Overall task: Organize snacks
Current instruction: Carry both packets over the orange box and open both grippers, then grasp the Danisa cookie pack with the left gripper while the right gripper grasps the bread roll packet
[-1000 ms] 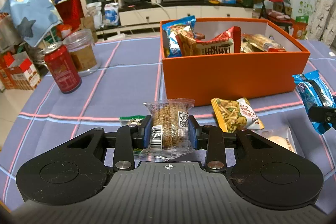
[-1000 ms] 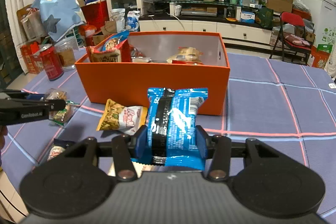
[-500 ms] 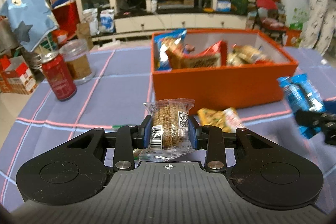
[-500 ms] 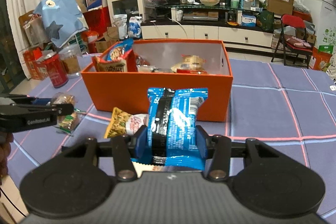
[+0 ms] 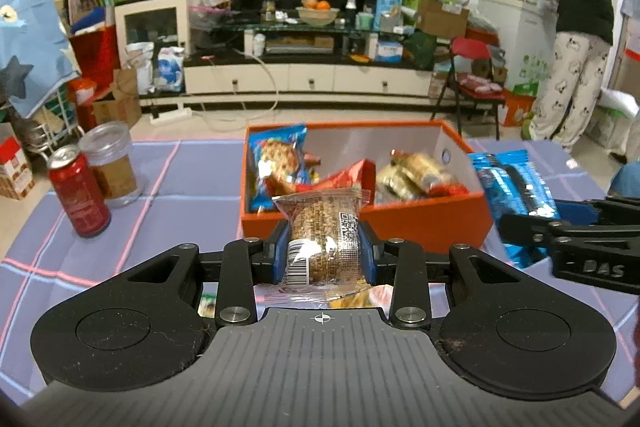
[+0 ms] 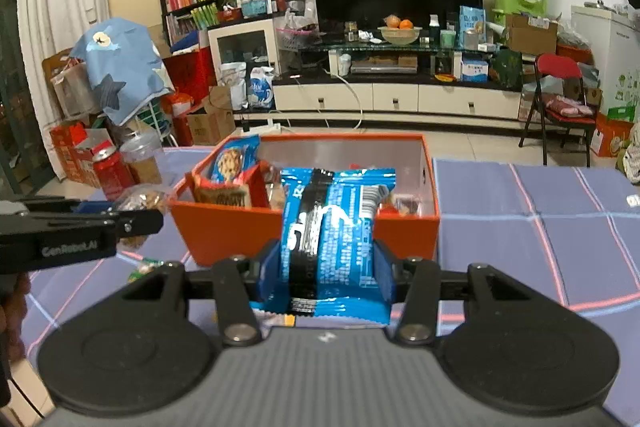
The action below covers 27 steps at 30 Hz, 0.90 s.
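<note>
My left gripper (image 5: 323,253) is shut on a clear-wrapped brown grain bar (image 5: 325,233), held above the table in front of the orange box (image 5: 404,223). My right gripper (image 6: 326,269) is shut on a blue snack packet (image 6: 332,227), raised near the box's front wall (image 6: 224,235). The box holds several snack packs, among them a blue cookie bag (image 5: 276,163) and a red packet (image 5: 340,179). In the left wrist view the right gripper and its blue packet (image 5: 516,187) sit to the right of the box. In the right wrist view the left gripper's black fingers (image 6: 80,227) show at the left edge.
A red can (image 5: 78,195) and a clear jar (image 5: 112,163) stand on the purple checked tablecloth (image 5: 180,187) left of the box. Loose snack packs lie under the left gripper (image 5: 360,297). A person (image 5: 576,39) stands in the room at the far right.
Both grippers have risen with their snacks still held, so the inside of the orange box now shows more fully. The loose packs on the table have dropped out of sight beneath the grippers.
</note>
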Available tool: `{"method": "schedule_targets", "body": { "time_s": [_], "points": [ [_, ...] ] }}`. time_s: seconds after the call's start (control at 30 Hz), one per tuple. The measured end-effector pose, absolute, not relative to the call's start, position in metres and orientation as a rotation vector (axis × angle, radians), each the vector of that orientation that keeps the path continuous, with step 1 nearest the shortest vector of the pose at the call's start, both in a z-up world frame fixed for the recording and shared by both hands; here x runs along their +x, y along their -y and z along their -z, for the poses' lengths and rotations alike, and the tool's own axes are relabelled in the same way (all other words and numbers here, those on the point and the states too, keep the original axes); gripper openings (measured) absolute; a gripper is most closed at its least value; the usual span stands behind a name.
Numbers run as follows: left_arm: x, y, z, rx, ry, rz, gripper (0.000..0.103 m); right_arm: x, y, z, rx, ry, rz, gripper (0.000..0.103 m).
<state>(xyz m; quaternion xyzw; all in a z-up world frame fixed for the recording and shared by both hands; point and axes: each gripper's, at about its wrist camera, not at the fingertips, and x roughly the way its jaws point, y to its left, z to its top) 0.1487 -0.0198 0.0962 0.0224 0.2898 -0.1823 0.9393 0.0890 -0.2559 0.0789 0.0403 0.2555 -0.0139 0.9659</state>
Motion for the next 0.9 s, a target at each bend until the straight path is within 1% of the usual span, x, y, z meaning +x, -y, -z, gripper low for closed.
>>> {"method": "schedule_targets", "body": {
  "time_s": [0.13, 0.27, 0.3, 0.33, 0.37, 0.4, 0.43, 0.47, 0.5, 0.57, 0.6, 0.73, 0.8, 0.9],
  "points": [
    [0.188, 0.037, -0.112, 0.045, -0.562, 0.349, 0.000, 0.139, 0.256, -0.089, 0.069, -0.514, 0.020, 0.049],
    [0.262, 0.070, -0.115, 0.043, -0.580, 0.353, 0.000, 0.197, 0.258, -0.091, 0.057, -0.541, 0.019, 0.050],
    [0.277, 0.076, -0.113, 0.046, -0.600, 0.359, 0.006, 0.208, 0.259, -0.090, 0.050, -0.555, 0.018, 0.050],
    [0.286, 0.078, -0.111, 0.044, -0.634, 0.349, 0.006, 0.213, 0.261, -0.089, 0.052, -0.566, 0.027, 0.051],
    [0.287, 0.075, -0.110, 0.035, -0.644, 0.341, 0.007, 0.211, 0.264, -0.090, 0.063, -0.569, 0.037, 0.053],
    [0.279, 0.068, -0.112, 0.021, -0.625, 0.355, 0.020, 0.201, 0.267, -0.093, 0.081, -0.559, 0.031, 0.055],
    [0.269, 0.060, -0.113, 0.010, -0.598, 0.366, 0.030, 0.184, 0.269, -0.095, 0.094, -0.544, 0.018, 0.058],
    [0.256, 0.049, -0.114, 0.008, -0.575, 0.356, 0.052, 0.166, 0.268, -0.095, 0.098, -0.532, 0.008, 0.061],
    [0.242, 0.038, -0.113, 0.012, -0.559, 0.330, 0.061, 0.148, 0.265, -0.093, 0.094, -0.524, -0.001, 0.063],
    [0.217, 0.014, -0.107, 0.006, -0.557, 0.306, 0.061, 0.109, 0.258, -0.079, 0.088, -0.530, -0.009, 0.071],
    [0.204, 0.002, -0.101, -0.006, -0.573, 0.291, 0.061, 0.089, 0.255, -0.068, 0.103, -0.549, -0.008, 0.073],
    [0.156, -0.040, -0.076, -0.043, -0.638, 0.218, 0.062, 0.045, 0.241, -0.030, 0.177, -0.672, -0.012, 0.074],
    [0.139, -0.059, -0.065, -0.100, -0.670, 0.156, 0.071, 0.035, 0.231, -0.020, 0.186, -0.700, 0.005, 0.074],
    [0.120, -0.068, -0.041, -0.179, -0.744, 0.128, 0.072, 0.025, 0.215, -0.007, 0.211, -0.697, 0.039, 0.077]
  ]
}}
